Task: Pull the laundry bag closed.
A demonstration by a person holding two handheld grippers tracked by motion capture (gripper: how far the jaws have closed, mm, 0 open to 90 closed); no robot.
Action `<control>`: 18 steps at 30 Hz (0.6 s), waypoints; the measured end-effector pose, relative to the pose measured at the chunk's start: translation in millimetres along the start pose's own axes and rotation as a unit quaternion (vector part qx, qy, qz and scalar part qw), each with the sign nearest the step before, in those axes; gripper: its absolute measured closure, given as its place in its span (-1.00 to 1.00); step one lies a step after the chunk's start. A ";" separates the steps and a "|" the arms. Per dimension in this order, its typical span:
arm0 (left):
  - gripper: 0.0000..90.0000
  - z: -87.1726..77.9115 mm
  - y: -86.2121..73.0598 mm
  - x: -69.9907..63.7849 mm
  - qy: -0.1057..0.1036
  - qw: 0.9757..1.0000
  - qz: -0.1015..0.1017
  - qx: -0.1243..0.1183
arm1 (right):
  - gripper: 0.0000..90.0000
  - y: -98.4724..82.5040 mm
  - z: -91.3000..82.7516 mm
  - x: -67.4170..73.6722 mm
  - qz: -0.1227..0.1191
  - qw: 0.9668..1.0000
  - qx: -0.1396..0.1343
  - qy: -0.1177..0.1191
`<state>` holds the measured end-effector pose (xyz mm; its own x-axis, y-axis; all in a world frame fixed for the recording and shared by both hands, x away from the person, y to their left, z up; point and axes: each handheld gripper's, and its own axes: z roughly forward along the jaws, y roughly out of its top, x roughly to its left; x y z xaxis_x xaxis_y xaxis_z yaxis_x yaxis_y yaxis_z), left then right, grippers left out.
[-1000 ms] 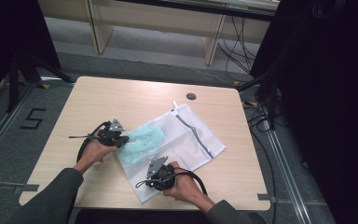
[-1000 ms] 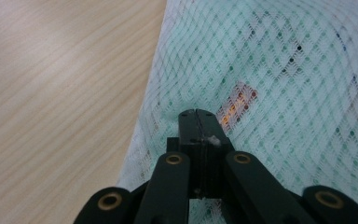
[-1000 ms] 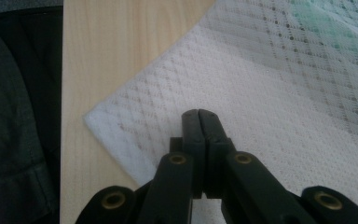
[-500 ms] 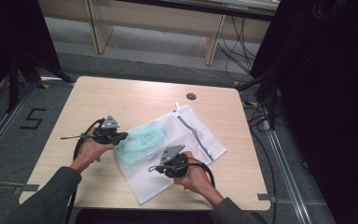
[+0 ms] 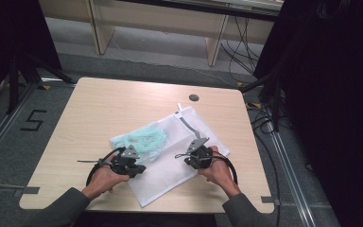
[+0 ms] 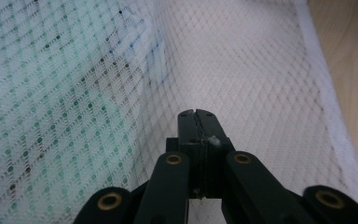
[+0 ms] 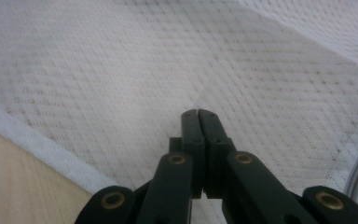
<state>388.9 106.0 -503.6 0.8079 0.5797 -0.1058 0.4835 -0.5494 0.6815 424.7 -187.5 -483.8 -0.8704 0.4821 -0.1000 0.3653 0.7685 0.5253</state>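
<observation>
A white mesh bag lies flat on the near half of the bench, its long axis running diagonally from the near left corner toward the far right, zipper end pointing far right. A mint-green cloth sits inside its left part. The left gripper rests at the bag's left edge, the right gripper on its right part, jaws facing each other. Both pairs of jaws are pressed together over the mesh; whether they pinch it I cannot tell.

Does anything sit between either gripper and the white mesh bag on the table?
Nothing visible does. Both the left gripper and the right gripper have their jaws shut right at the mesh bag, with only its netting ahead of them.
</observation>
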 end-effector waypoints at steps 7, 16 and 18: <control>0.99 -2.5 -6.7 18.0 0.027 1.000 -0.011 0.005 | 1.00 1.3 6.3 9.1 -0.046 0.999 0.024 0.003; 0.99 -10.3 -9.0 39.1 0.049 0.998 -0.026 0.013 | 1.00 7.4 7.2 26.2 -0.073 0.997 0.028 0.022; 0.99 -12.5 -9.6 43.5 0.058 0.998 -0.029 0.011 | 1.00 9.8 8.1 32.7 -0.078 0.996 0.028 0.034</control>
<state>415.2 144.0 -505.7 0.7353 0.6751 -0.0590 0.5358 -0.5258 0.6607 402.5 -160.8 -488.8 -0.9375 0.3271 -0.1188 0.2403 0.8553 0.4589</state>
